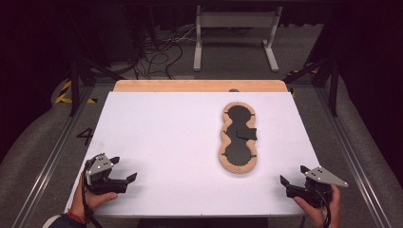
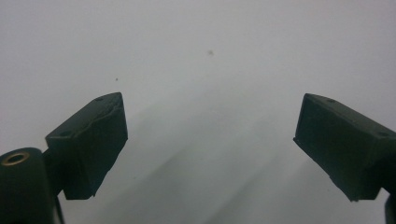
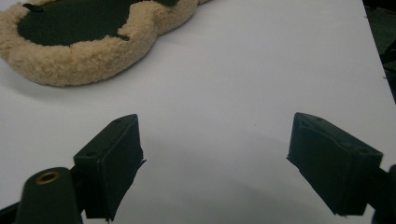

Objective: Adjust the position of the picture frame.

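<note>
The fleece-edged pad (image 1: 239,138) lies flat on the right half of the white bench (image 1: 157,142), a long shape of lobes with its long axis running away from the person — near end toward the bench's front edge, far end toward the wooden strip (image 1: 199,86) at the back. Its rim is tan, curly fleece; the inside is black, pinched to a waist between the lobes, with a small black tab or strap lying across the middle. In the right gripper view the near lobe (image 3: 88,37) sits up and to the left of the jaws, well apart from them, its fleece border thick and raised above the bench surface.

That is the relation the coming move turns on, as I judge it: the pad lies forward and to the left of the right tool (image 1: 291,176), and far across the bench from the left tool (image 1: 124,170). The right hand (image 1: 318,202) is the nearer one, and the near lobe is the end it would meet first, approaching along the pad's length.

Both tools stand wide, nothing between their jaws. The left tool, held by the left hand (image 1: 92,199) at the front left corner, looks down at bare white surface (image 2: 210,70). The right tool rests at the front right corner, jaws pointing inward toward the pad.

The pad looks soft and limp — likely to sag when lifted by one end.
</note>
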A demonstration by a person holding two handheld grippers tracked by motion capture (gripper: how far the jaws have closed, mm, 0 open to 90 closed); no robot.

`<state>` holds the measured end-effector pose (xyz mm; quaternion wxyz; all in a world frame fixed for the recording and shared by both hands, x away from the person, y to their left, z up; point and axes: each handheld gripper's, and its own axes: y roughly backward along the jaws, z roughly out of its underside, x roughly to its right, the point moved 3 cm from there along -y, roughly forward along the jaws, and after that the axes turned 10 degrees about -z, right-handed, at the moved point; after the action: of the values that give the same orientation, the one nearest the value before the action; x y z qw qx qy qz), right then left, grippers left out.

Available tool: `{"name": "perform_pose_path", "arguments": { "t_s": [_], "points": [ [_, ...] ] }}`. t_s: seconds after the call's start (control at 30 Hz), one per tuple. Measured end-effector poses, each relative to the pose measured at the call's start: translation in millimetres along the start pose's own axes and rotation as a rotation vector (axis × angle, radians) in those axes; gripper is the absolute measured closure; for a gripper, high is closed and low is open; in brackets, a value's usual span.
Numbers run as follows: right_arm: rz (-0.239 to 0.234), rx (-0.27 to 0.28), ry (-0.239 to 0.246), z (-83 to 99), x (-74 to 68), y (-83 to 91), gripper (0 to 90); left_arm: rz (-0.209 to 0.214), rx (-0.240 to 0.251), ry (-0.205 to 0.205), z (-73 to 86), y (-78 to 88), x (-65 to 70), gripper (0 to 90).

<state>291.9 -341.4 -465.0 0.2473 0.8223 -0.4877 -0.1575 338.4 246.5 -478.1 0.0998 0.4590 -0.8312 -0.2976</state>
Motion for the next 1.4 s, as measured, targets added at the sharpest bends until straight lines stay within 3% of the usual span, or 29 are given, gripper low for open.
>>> {"name": "perform_pose_path", "arguments": {
  "t_s": [0.07, 0.17, 0.3, 0.4, 0.57, 0.77, 0.9, 1.0, 1.13, 1.3, 1.4],
  "points": [
    [-0.002, -0.004, 0.000, 0.0, 0.0, -1.3, 20.1, -0.014, -0.016, -0.025, 0.1, -1.1, 0.7, 12.6],
    [-0.007, -0.003, -0.002, -0.9, 0.4, -3.3, 24.7, -0.018, -0.018, -0.026, 1.3, -0.7, 0.7, 15.9],
    [-0.001, -0.003, -0.018, -5.4, 1.5, -7.9, 36.0, -0.008, -0.011, -0.021, 3.0, 0.0, 2.6, 18.7],
    [-0.009, -0.003, -0.022, -13.3, 1.8, -13.6, 44.6, -0.012, -0.018, -0.049, 6.1, -0.3, 4.7, 21.3],
    [-0.061, -0.035, 0.014, -26.3, -3.5, -31.7, 55.7, -0.023, -0.010, -0.059, 3.2, 0.0, 5.7, 27.4],
    [-0.141, -0.029, -0.019, -43.2, -4.1, -59.3, 56.5, -0.005, -0.007, -0.064, 2.1, -1.3, 6.0, 33.6],
    [-0.141, -0.029, -0.007, -51.4, -5.8, -69.0, 57.4, -0.001, -0.011, -0.076, 3.8, -1.7, 5.6, 38.2],
    [-0.127, -0.049, 0.012, -55.6, -8.9, -76.9, 64.0, 0.004, -0.030, -0.086, 5.9, -1.7, 5.9, 42.1],
    [-0.110, -0.089, 0.019, -55.0, -8.5, -86.8, 69.0, 0.049, -0.045, -0.113, 7.6, -1.4, 8.0, 51.1],
    [-0.158, -0.051, -0.050, -59.4, -5.5, -91.4, 60.3, 0.056, -0.039, -0.108, 6.4, -1.7, 8.1, 58.8],
    [-0.168, -0.034, -0.060, -60.7, -6.1, -89.8, 58.8, 0.050, -0.047, -0.106, 7.5, -1.6, 7.9, 58.3]
  ]
}}
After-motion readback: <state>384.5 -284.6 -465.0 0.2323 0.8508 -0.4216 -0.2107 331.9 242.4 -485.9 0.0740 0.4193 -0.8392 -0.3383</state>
